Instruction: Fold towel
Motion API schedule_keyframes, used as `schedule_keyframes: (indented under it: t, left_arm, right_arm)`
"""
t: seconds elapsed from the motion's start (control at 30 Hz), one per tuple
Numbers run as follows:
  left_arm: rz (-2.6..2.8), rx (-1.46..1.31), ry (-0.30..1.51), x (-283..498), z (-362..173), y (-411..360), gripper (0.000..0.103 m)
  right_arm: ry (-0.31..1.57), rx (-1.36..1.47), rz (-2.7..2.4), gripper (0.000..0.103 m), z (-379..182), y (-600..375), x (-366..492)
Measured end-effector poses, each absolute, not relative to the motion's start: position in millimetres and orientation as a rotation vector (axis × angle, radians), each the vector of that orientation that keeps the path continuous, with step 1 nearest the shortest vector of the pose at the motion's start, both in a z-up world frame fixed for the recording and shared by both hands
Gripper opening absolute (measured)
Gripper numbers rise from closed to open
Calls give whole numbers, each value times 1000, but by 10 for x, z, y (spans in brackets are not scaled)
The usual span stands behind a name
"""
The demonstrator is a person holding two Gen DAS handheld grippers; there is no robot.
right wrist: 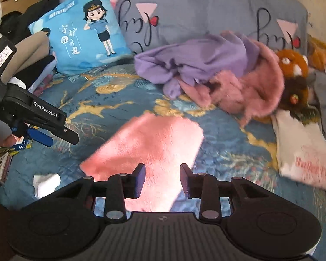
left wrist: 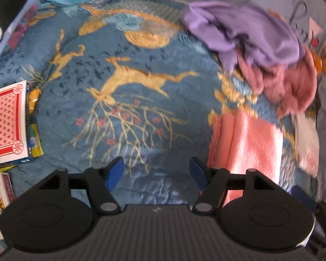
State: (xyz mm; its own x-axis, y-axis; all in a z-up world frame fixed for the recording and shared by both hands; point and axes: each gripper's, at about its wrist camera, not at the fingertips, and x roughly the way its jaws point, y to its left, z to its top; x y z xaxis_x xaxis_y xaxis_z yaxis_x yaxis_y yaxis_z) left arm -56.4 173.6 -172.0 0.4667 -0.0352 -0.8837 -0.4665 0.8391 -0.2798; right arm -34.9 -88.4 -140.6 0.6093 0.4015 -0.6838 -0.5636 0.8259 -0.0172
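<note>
A pink folded towel [right wrist: 154, 139] lies flat on the blue deer-patterned bedspread [right wrist: 223, 152]. My right gripper [right wrist: 163, 180] hangs over the towel's near end, open, its pads apart and pressing on nothing. In the left wrist view the same towel [left wrist: 245, 143] lies to the right of my left gripper [left wrist: 156, 171], which stands open over bare bedspread [left wrist: 141, 113] with nothing between its blue pads. The right wrist view also catches the left gripper [right wrist: 43, 134] at the far left, apart from the towel.
A crumpled purple cloth [right wrist: 197, 63] and a fuzzy pink garment [right wrist: 250, 91] are heaped behind the towel, beside a plush toy [right wrist: 293, 69]. A white printed bag [right wrist: 304, 154] lies at right. Playing-card boxes [left wrist: 6, 121] and a white tissue [right wrist: 46, 183] sit at left; a blue cartoon pillow [right wrist: 84, 28] behind.
</note>
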Motion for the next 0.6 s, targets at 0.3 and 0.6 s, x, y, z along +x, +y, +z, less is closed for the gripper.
schedule_keyframes:
  t: [0.3, 0.6]
  left_arm:
    - [181, -438, 1157, -430, -1844, 1423, 77]
    - [195, -455, 1186, -411, -1900, 1442, 75]
  right_arm:
    - [770, -160, 528, 36, -1535, -1096, -455]
    - [782, -112, 513, 36, -1559, -1205, -457]
